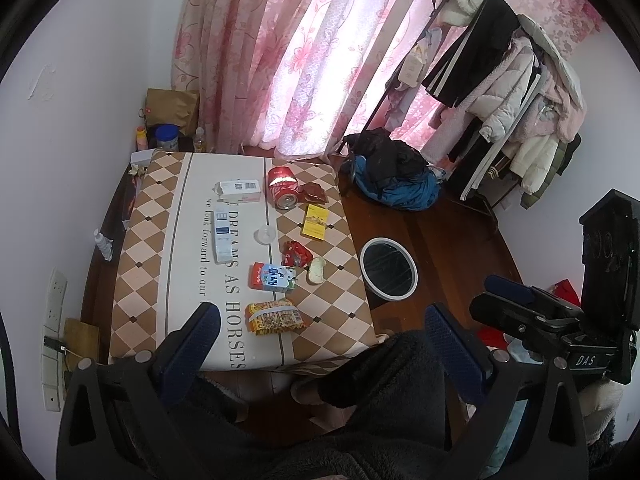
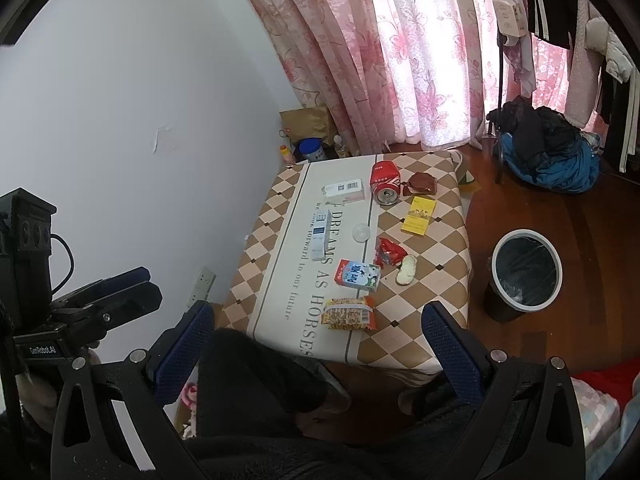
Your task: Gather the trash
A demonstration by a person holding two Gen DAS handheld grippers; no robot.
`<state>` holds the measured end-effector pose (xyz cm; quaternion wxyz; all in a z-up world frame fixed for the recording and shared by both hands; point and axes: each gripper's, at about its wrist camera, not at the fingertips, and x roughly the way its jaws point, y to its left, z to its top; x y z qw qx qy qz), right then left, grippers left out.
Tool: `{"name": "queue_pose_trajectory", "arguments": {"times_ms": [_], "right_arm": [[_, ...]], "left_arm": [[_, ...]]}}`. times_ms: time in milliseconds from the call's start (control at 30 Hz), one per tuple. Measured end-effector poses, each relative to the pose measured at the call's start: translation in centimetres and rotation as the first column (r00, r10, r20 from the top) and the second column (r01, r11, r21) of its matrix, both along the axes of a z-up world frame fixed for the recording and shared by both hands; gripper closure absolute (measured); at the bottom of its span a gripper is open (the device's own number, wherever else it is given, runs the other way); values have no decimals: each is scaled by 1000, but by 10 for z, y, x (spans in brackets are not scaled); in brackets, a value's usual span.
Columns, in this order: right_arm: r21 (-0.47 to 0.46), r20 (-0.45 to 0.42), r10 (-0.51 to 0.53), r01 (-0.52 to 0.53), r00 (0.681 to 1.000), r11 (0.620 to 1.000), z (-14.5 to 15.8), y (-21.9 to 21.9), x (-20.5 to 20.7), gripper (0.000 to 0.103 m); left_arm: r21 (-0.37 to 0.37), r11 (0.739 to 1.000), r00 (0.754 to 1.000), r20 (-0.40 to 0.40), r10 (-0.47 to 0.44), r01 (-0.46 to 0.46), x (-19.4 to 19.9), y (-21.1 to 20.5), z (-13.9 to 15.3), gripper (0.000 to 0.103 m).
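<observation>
The black left hand-held gripper [image 1: 320, 328] with blue-padded fingers [image 1: 192, 344] was spread wide and empty; the matching right hand-held gripper [image 2: 316, 332] likewise.

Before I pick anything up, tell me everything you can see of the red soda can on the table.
The red soda can lies on its side at the far end of the table, silver top with its opening facing the camera. It looks like metal, with white lettering too blurred to read; whether it is dented, I cannot tell. A dark red-brown packet lies close on its right; contact is unclear. Neither gripper is near it.

A glossy metal can [image 2: 385, 184] lies on the smooth printed surface [image 2: 440, 240]; the wood floor [image 2: 560, 208] shines, curtains [image 2: 400, 60] are cloth.
</observation>
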<state>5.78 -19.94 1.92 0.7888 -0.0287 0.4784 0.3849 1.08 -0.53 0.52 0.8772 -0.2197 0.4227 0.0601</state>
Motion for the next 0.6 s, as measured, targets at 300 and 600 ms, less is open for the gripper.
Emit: {"name": "queue_pose_trajectory", "arguments": {"times_ms": [300, 600], "right_arm": [[1, 1, -1, 1, 1000, 1000, 0, 1, 1, 0], [2, 3, -1, 1, 1000, 1000, 1, 1, 0, 0]], "left_arm": [[-2, 1000, 1000, 4, -5, 5, 0, -1, -1, 0], [-5, 1000, 1000, 6, -6, 6, -1, -1, -2, 0]]}}
